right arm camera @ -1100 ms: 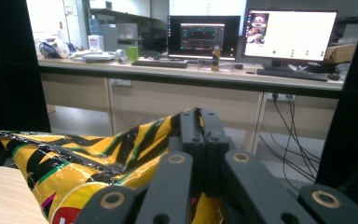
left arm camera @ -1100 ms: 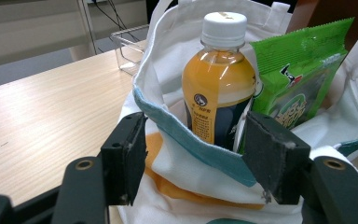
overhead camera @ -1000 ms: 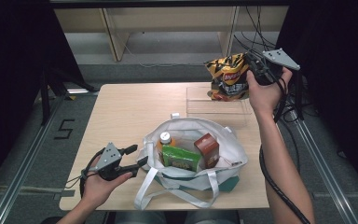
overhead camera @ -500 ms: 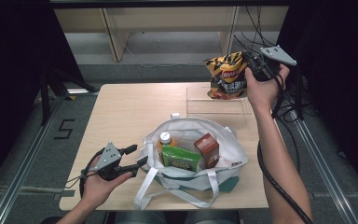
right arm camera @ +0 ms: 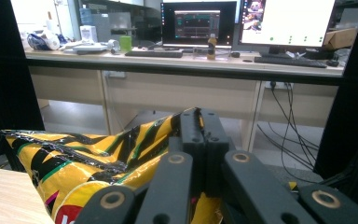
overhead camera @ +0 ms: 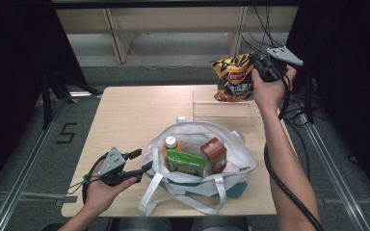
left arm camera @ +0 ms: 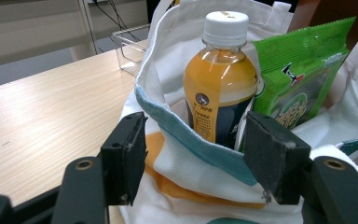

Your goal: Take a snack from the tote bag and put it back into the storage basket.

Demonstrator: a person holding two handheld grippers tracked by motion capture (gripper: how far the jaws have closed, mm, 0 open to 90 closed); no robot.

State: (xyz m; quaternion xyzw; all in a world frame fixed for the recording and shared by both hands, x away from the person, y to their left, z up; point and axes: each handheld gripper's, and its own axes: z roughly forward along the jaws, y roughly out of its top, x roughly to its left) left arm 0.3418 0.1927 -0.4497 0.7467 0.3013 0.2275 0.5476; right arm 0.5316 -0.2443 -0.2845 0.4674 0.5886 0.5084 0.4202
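Note:
A yellow and black chip bag (overhead camera: pixel 232 77) hangs upright over the far right of the table, and my right gripper (overhead camera: pixel 261 66) is shut on its top edge. In the right gripper view the jaws (right arm camera: pixel 198 122) pinch the crinkled bag (right arm camera: pixel 74 163). A white tote bag (overhead camera: pixel 231 168) stands near the front with an orange juice bottle (overhead camera: pixel 171 144), a green packet (overhead camera: pixel 187 163) and a brown box (overhead camera: pixel 214 155) inside. My left gripper (overhead camera: pixel 142 160) is open at the tote's left rim. That blue-trimmed rim (left arm camera: pixel 200 149) lies between its jaws, with the bottle (left arm camera: pixel 220 79) just behind.
A clear plastic tray (overhead camera: pixel 224 109) lies on the wooden table (overhead camera: pixel 125 120) below the chip bag. The tote's handles (overhead camera: pixel 149 197) trail toward the front edge. Desks with monitors (right arm camera: pixel 198 23) stand beyond the table.
The chip bag has swung from a tilted, crumpled lie to hanging upright, and the right hand has shifted slightly. The left gripper has stayed where it was.

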